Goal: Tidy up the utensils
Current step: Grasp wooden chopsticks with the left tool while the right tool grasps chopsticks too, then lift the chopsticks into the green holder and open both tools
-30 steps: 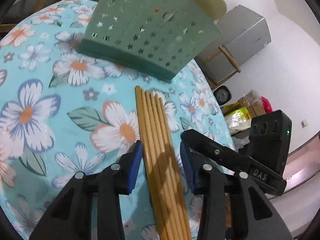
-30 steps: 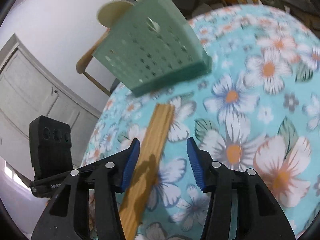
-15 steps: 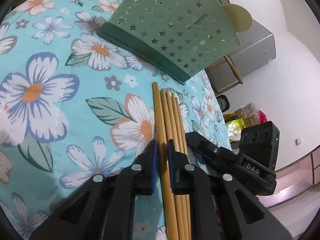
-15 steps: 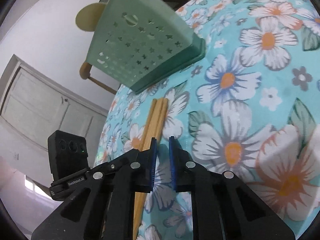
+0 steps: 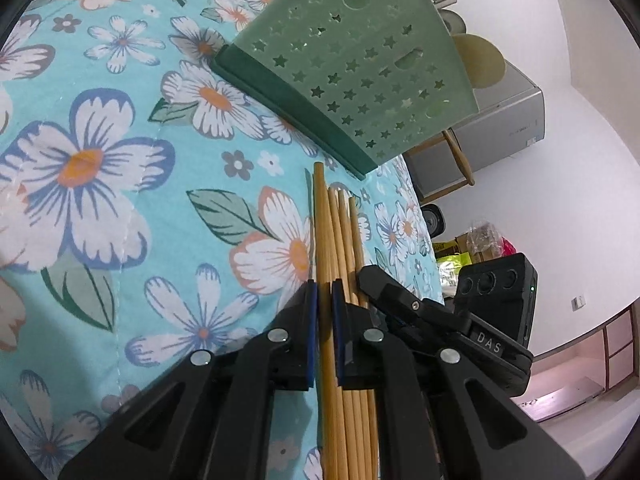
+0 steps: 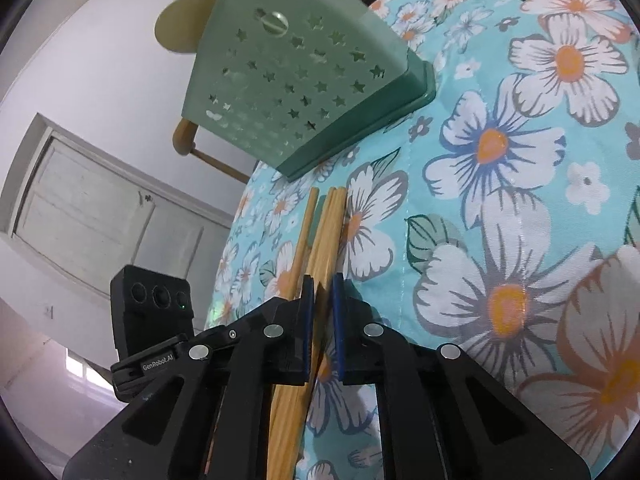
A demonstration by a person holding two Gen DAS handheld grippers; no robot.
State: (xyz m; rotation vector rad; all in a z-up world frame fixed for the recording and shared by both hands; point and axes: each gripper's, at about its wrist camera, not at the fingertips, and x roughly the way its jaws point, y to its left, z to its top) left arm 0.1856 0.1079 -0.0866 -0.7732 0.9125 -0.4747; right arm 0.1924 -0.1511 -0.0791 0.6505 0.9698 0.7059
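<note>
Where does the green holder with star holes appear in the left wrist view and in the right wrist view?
Left wrist view: the green holder is at the top, right of centre, beyond the tips of the chopsticks.
Right wrist view: it is at the top, left of centre, again beyond the chopsticks.
Shared landmark: the flowered tablecloth under both.

Both views are evenly and softly lit, with faint shadows. Strong fisheye bending and dark corners are seen; focus is sharp.

Both wrist cameras look closely (angled down) along the chopsticks toward the green holder.
</note>
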